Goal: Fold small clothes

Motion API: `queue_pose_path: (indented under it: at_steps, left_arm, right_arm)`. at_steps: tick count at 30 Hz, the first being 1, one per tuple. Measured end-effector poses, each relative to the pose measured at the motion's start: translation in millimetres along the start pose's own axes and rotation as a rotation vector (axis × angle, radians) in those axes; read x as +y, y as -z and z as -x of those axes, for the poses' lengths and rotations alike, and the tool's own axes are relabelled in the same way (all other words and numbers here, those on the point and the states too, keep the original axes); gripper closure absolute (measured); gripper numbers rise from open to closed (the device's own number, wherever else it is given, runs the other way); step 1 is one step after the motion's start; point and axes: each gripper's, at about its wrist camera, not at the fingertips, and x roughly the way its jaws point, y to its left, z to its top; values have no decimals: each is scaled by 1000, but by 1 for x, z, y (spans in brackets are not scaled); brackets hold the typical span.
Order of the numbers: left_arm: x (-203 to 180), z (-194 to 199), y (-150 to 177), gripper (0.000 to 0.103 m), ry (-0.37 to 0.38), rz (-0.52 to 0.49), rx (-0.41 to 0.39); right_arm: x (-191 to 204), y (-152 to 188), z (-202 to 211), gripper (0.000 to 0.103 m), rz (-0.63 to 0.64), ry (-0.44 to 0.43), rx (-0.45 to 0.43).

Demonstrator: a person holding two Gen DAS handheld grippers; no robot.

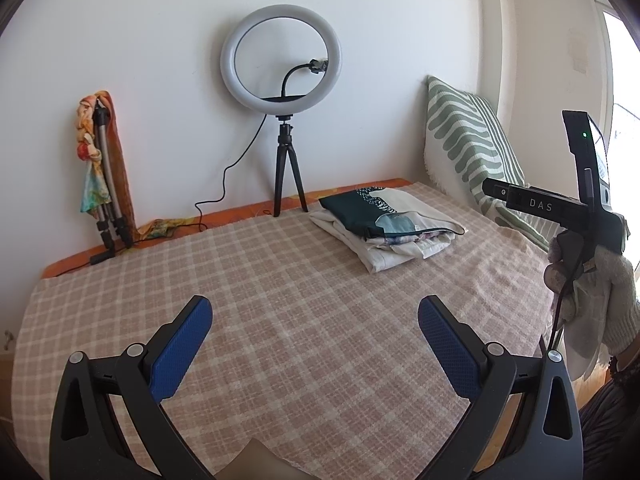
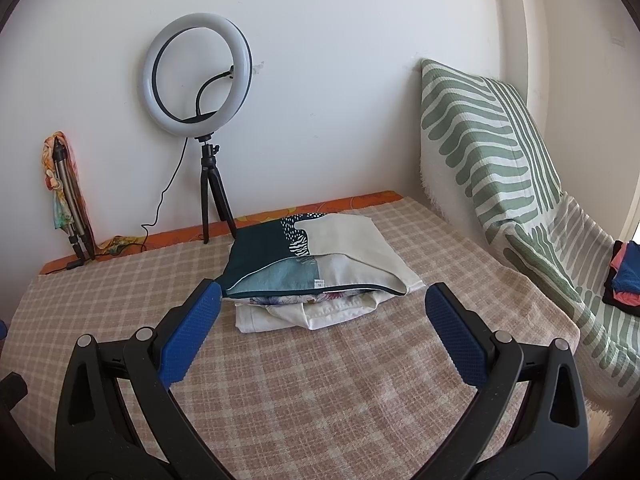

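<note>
A stack of folded small clothes (image 1: 386, 226) lies on the checked bed cover (image 1: 280, 300), a teal-and-cream patterned piece on top of white ones. It also shows in the right wrist view (image 2: 320, 270), just ahead of my right gripper (image 2: 322, 308). My left gripper (image 1: 314, 312) is open and empty above the bare cover, the stack further off to its right. My right gripper is open and empty; its body (image 1: 576, 208) with a gloved hand shows at the right edge of the left wrist view.
A ring light on a small tripod (image 1: 282, 68) stands at the wall behind the bed. A folded tripod with a scarf (image 1: 102, 168) leans at the left. A green-striped pillow (image 2: 488, 140) leans at the right. Coloured clothes (image 2: 626, 274) lie at the far right.
</note>
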Motion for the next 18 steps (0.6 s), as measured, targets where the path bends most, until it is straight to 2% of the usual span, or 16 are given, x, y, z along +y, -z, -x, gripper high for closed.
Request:
queue_pose_path:
  at_steps: [18]
  left_arm:
    - [-1, 1, 4, 1, -8, 11, 2]
  right_arm:
    - [1, 2, 1, 0, 0, -2, 2]
